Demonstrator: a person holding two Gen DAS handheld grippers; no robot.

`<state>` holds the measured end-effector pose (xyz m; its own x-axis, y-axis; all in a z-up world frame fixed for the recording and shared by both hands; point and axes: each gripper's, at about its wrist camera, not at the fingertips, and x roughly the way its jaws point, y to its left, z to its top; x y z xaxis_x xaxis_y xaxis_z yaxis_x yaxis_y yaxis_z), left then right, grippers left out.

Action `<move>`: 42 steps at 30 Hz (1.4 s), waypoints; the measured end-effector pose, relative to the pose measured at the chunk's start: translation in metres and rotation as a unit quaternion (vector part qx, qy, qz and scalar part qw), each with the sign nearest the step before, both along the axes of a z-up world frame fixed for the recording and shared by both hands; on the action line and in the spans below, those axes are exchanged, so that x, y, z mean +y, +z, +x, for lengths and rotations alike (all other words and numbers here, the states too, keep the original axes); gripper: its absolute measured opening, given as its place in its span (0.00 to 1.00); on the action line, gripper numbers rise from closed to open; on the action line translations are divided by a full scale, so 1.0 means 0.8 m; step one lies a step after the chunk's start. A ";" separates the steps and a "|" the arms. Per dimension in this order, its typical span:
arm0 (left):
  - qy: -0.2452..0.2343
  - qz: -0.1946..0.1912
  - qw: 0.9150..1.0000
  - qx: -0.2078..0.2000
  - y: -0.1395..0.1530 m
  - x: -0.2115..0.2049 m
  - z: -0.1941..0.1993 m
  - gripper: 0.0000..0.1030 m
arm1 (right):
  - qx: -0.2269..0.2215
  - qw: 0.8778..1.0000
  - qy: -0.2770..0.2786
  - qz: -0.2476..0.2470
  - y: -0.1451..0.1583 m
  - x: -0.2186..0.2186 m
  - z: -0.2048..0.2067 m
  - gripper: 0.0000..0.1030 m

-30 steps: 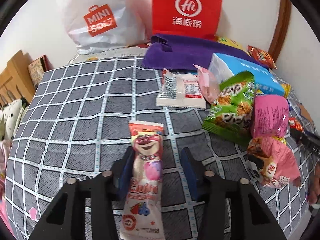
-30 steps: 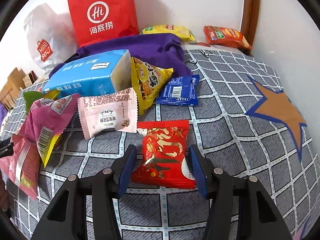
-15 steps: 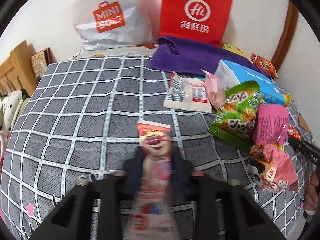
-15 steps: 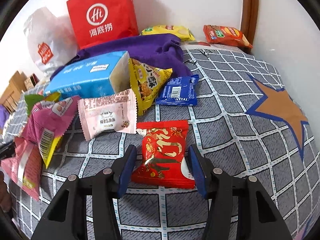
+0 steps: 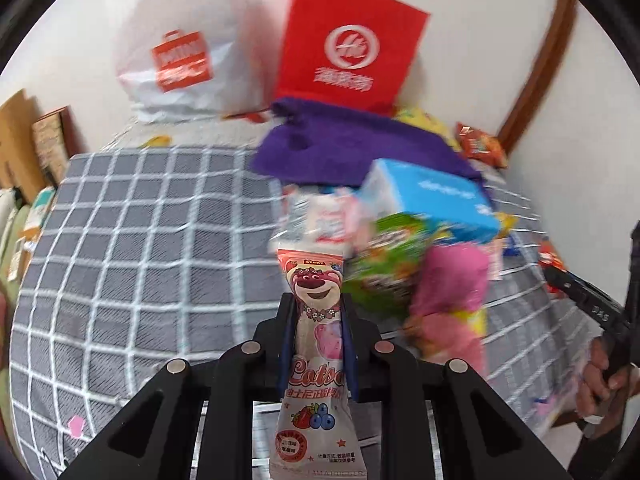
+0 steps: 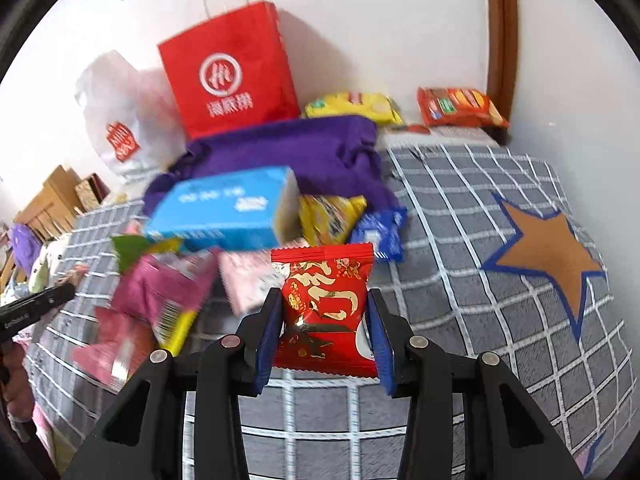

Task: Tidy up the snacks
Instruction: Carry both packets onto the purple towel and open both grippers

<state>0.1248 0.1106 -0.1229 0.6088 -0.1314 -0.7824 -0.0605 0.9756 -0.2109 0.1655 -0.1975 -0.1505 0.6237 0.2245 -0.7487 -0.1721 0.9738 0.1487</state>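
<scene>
My left gripper (image 5: 318, 312) is shut on a long pink bear snack packet (image 5: 316, 344) and holds it above the grey checked bedspread (image 5: 140, 248). My right gripper (image 6: 324, 312) is shut on a red snack packet (image 6: 326, 300) with gold print, lifted off the bedspread (image 6: 460, 280). A heap of snacks lies ahead: a blue box (image 6: 224, 208), a green bag (image 5: 384, 256), pink bags (image 5: 448, 288), a yellow bag (image 6: 328, 216) and a blue packet (image 6: 380, 232).
A red paper bag (image 6: 232, 76) and a white plastic bag (image 5: 176, 60) stand against the wall behind a purple cloth (image 6: 304, 152). A yellow packet (image 6: 352, 106) and an orange packet (image 6: 460, 106) lie at the back right. Wooden furniture (image 5: 24, 144) stands left.
Both grippers have shut on their packets and lifted them off the bedspread. The left closed first, about half a second ago; the right closed since then.
</scene>
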 end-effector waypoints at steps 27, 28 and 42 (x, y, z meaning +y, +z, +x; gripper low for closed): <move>-0.057 0.014 0.997 -0.055 0.124 -0.066 0.159 0.19 | -0.073 0.997 -0.002 -0.015 0.137 0.061 0.131 0.40; -0.056 0.013 0.997 -0.055 0.126 -0.064 0.163 0.19 | -0.073 0.997 -0.001 -0.012 0.139 0.062 0.139 0.40; -0.030 0.000 0.998 -0.046 0.123 -0.038 0.277 0.19 | -0.065 0.998 0.000 -0.008 0.135 0.075 0.252 0.41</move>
<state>0.3460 0.0801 -0.0247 0.6696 -0.1702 -0.7230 0.0175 0.9767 -0.2137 0.3675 -0.1373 -0.0427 0.7152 0.2131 -0.6657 -0.1891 0.9759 0.1092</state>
